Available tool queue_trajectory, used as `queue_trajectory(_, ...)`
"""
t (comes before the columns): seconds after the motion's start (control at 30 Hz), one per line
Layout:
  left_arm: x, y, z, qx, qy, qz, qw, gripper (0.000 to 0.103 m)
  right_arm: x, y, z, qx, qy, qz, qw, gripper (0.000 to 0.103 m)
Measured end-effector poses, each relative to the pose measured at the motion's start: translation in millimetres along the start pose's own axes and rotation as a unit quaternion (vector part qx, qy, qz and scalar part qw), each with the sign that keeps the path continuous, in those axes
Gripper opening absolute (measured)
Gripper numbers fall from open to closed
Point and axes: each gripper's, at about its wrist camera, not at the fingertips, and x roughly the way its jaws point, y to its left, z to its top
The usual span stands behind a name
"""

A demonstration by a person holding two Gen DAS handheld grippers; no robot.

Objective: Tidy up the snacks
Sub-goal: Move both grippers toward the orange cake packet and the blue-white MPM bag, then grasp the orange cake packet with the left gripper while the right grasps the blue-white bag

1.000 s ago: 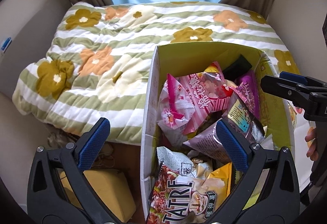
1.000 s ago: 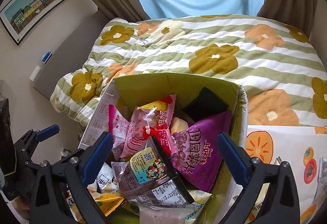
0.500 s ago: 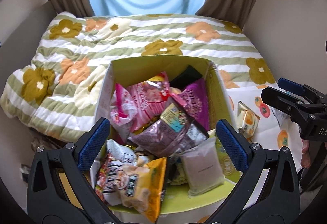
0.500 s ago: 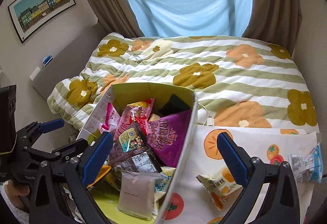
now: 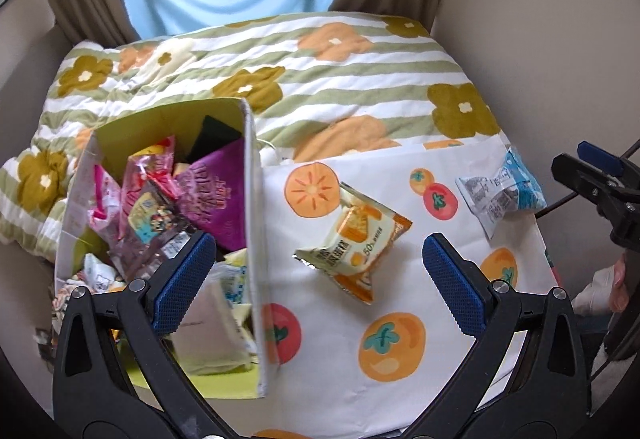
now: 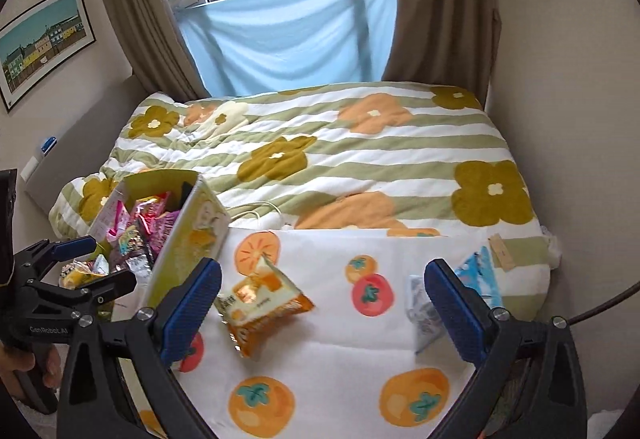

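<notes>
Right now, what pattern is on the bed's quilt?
The quilt has green-and-white stripes with orange and olive flowers, clearest from the right wrist.

Box (image 5: 256, 239): upright, open-topped, yellow-green inside, crammed with mixed snack packets, a purple bag (image 5: 216, 199) uppermost. Orange-and-white packet (image 5: 354, 239): lies loose on the fruit-print cloth (image 5: 400, 379), just right of the box. Blue-and-white packet (image 5: 502, 193): crumpled, farther right, near the cloth's edge.

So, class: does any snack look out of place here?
Yes. Two lie loose on the persimmon-print cloth, outside the full yellow-green cardboard box: an orange-and-cream foil packet and a blue-and-white plastic packet. Both grippers are open and empty.
</notes>
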Motion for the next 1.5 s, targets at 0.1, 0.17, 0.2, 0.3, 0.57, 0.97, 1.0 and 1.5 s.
queue_trajectory(0.1, 23.4, -28.6, -4.6, 0.014, 0.023, 0.013, 0.9995, 0.103, 1.6, -37.8, -7.1, 0.01, 0.012, -0.01, 1.0, 0.101)
queue_trajectory(0.17, 39.7, -39.4, -7.7, 0.021, 0.043, 0.015, 0.9987, 0.103, 6.1, -62.5, -13.0, 0.025, 0.024, -0.009, 0.999, 0.101)
queue_trajectory(0.2, 47.6, -45.2, -9.0, 0.025, 0.053, 0.015, 0.9982, 0.103, 8.8, -74.1, -16.4, 0.032, 0.03, -0.011, 0.999, 0.101)
queue_trajectory(0.3, 68.9, -54.8, -10.9, 0.046, 0.075, 0.026, 0.9958, 0.103, 18.1, -98.3, -25.4, 0.043, 0.044, -0.024, 0.998, 0.101)
queue_trajectory(0.57, 127.8, -61.9, -8.8, 0.09, 0.132, 0.04, 0.9863, 0.103, 54.1, -128.5, -44.2, 0.068, 0.078, -0.039, 0.994, 0.101)
queue_trajectory(0.97, 179.9, -59.8, -4.9, 0.131, 0.181, 0.028, 0.9743, 0.103, 120.3, -119.7, -50.6, 0.028, 0.117, -0.111, 0.987, 0.101)
queue_trajectory(1.0, 183.7, -59.4, -5.0, 0.131, 0.185, 0.026, 0.9736, 0.103, 122.7, -118.8, -49.7, 0.024, 0.115, -0.112, 0.987, 0.101)
queue_trajectory(1.5, 210.7, -51.8, -9.1, 0.127, 0.208, 0.0, 0.9698, 0.092, 159.2, -91.6, -47.4, -0.082, 0.136, -0.133, 0.978, 0.101)
